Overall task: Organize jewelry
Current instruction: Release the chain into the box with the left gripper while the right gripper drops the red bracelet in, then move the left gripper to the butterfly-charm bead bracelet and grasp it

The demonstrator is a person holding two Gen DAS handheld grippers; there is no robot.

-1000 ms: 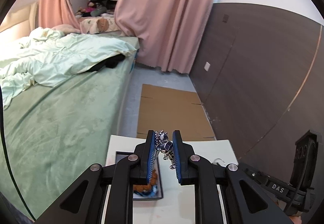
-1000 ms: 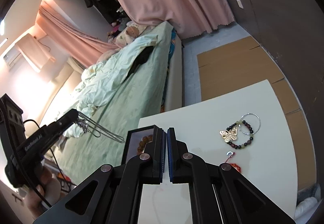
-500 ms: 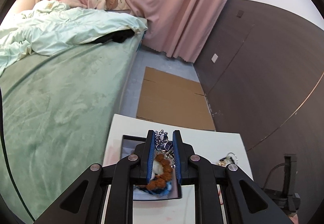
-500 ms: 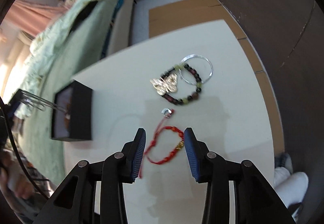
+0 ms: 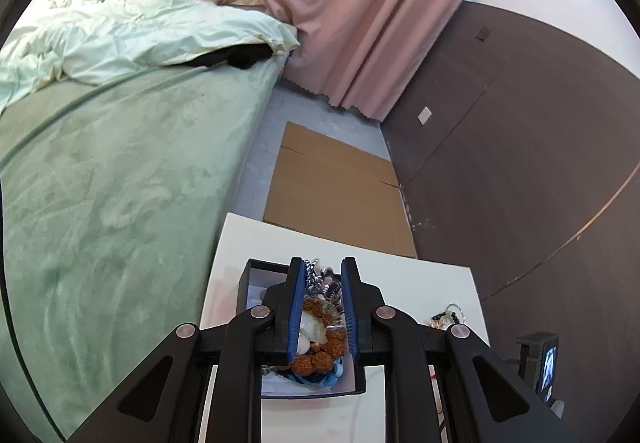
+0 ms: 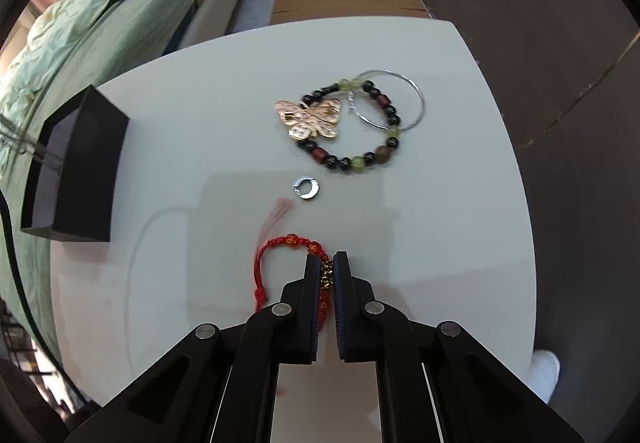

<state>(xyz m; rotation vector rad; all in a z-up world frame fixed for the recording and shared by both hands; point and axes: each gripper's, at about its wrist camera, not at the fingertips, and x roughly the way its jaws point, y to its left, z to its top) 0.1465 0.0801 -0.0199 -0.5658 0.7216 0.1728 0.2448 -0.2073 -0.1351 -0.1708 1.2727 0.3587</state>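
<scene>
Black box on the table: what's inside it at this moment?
In the black box: a brown bead bracelet, something pale, blue cord beneath. The left gripper, holding a silver chain, covers the rest.

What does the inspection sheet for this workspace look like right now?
Surface: white table, faint pink marks.
Job's things: black jewelry box at left edge; butterfly brooch on beaded bracelet, silver hoop overlapping it; small silver ring; red cord bracelet.
Clutter: nothing seen.
Grippers: right gripper has just closed on the red cord bracelet; left gripper holds a silver chain over the box.
Cables: thin cable left of the table.
Surroundings: bed, pink curtain, cardboard on floor.
</scene>
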